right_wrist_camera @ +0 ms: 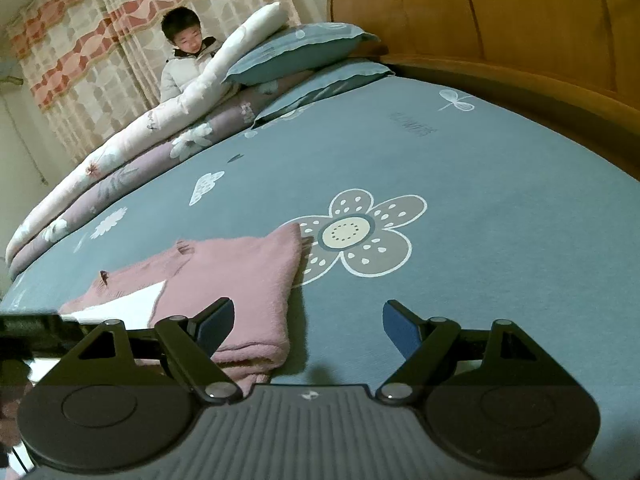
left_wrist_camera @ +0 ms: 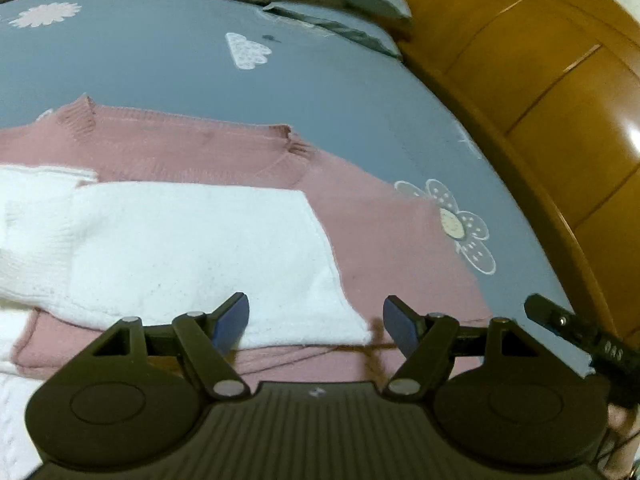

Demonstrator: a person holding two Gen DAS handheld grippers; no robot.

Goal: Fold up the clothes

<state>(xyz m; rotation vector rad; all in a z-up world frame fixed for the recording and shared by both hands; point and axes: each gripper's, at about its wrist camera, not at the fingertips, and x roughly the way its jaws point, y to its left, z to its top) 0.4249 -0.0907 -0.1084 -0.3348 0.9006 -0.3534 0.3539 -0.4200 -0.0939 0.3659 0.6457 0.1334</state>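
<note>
Left gripper (left_wrist_camera: 316, 322), jaws apart, above sweater (left_wrist_camera: 224, 152).

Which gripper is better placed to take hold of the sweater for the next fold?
Left. The left gripper hangs open over the pink-and-white sweater; the right gripper is open mostly over bare sheet.

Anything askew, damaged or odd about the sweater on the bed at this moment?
Nothing damaged. The pink sweater lies partly folded on the blue bedsheet, its white part slightly skewed across the pink. Both grippers, left and right, are open and empty.
</note>
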